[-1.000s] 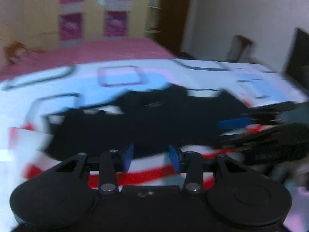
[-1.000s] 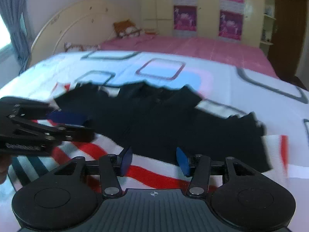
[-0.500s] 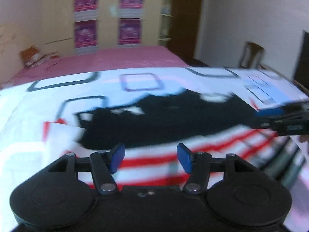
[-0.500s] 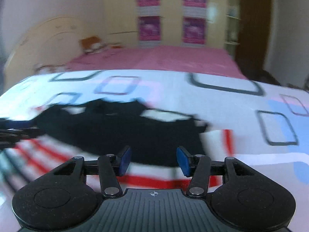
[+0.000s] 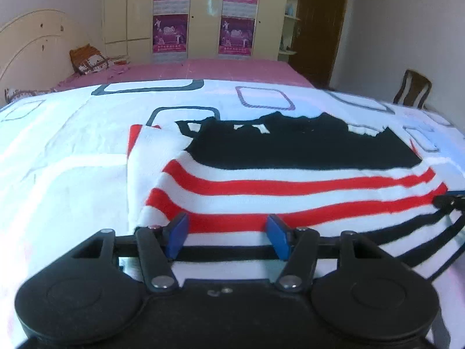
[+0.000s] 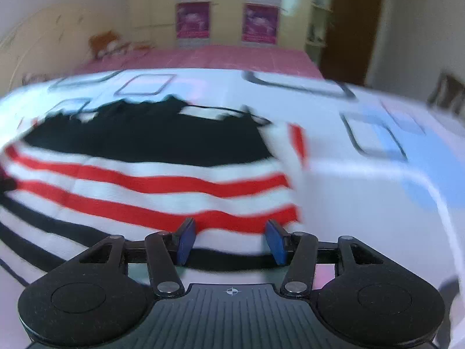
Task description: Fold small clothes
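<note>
A small shirt point(image 5: 290, 186) lies flat on the bed: black upper part, then red and white stripes, then black and white stripes at the near hem. It also shows in the right wrist view point(image 6: 151, 180). My left gripper point(image 5: 228, 237) is open and empty, low over the near left part of the hem. My right gripper point(image 6: 229, 241) is open and empty, low over the near right part of the hem. The tip of the right gripper point(image 5: 449, 202) shows at the right edge of the left wrist view.
The shirt rests on a white bedspread point(image 5: 72, 151) with square outlines. A pink sheet point(image 5: 203, 69) covers the far part of the bed. A headboard point(image 5: 26, 43) and pillow point(image 5: 87, 59) are far left. A wooden chair point(image 5: 412, 91) stands far right.
Both grippers have pulled back toward the near hem and lowered, so the striped part now fills the foreground. The two grippers have moved apart to the shirt's left and right sides.
</note>
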Demonstrator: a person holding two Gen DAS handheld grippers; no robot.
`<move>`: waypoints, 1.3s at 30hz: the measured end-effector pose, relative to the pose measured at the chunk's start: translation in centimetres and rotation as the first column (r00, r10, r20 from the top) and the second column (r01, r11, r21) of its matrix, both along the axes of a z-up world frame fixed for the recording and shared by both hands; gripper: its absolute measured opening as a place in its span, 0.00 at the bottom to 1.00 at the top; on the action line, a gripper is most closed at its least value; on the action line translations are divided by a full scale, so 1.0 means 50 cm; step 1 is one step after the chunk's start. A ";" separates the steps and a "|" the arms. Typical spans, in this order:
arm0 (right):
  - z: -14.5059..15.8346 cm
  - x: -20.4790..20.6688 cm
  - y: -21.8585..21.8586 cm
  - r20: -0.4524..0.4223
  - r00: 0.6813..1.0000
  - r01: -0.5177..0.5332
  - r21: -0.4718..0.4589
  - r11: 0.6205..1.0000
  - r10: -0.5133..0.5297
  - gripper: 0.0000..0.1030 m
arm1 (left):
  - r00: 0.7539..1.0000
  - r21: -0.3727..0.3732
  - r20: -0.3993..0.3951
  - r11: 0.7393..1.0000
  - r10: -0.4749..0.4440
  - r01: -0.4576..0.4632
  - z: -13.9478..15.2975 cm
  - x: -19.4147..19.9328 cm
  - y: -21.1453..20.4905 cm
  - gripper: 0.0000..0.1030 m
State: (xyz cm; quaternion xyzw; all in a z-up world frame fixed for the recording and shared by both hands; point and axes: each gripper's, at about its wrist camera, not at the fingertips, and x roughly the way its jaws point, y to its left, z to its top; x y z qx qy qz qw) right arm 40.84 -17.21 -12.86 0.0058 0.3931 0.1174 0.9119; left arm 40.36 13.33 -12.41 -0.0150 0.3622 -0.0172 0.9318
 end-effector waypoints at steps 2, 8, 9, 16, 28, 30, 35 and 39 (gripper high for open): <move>0.012 -0.003 0.028 0.011 1.000 -0.021 -0.077 0.997 0.022 0.50 | 1.000 0.028 -0.008 0.999 0.021 -0.021 0.015 0.002 -0.020 0.53; 0.053 -0.070 0.113 0.054 0.989 -0.138 -0.012 0.990 0.139 0.50 | 0.996 -0.024 0.053 0.998 -0.065 0.066 0.044 -0.066 -0.102 0.56; 0.049 -0.080 0.130 0.043 0.985 -0.169 -0.002 0.986 0.169 0.50 | 0.996 -0.036 0.047 0.996 -0.075 0.077 0.036 -0.070 -0.118 0.56; 0.008 -0.148 0.228 -0.014 0.971 -0.238 -0.015 0.971 0.238 0.50 | 0.998 -0.092 -0.014 0.994 -0.066 0.064 -0.014 -0.093 -0.133 0.53; 0.000 -0.132 -0.008 -0.034 0.998 0.049 -0.053 0.997 -0.051 0.50 | 0.996 -0.032 -0.026 0.996 0.088 -0.089 0.001 -0.126 0.003 0.51; 0.013 -0.131 0.001 -0.025 0.998 0.051 -0.069 0.996 -0.053 0.50 | 0.996 -0.034 -0.022 0.995 0.091 -0.092 0.006 -0.126 -0.005 0.52; -0.005 -0.139 -0.014 -0.026 0.997 0.067 -0.052 0.996 -0.068 0.50 | 0.996 -0.008 -0.023 0.996 0.088 -0.088 -0.004 -0.129 -0.010 0.52; 0.015 -0.137 -0.004 -0.016 0.997 0.077 -0.061 0.995 -0.078 0.50 | 0.995 -0.011 -0.019 0.995 0.102 -0.102 0.009 -0.130 -0.012 0.51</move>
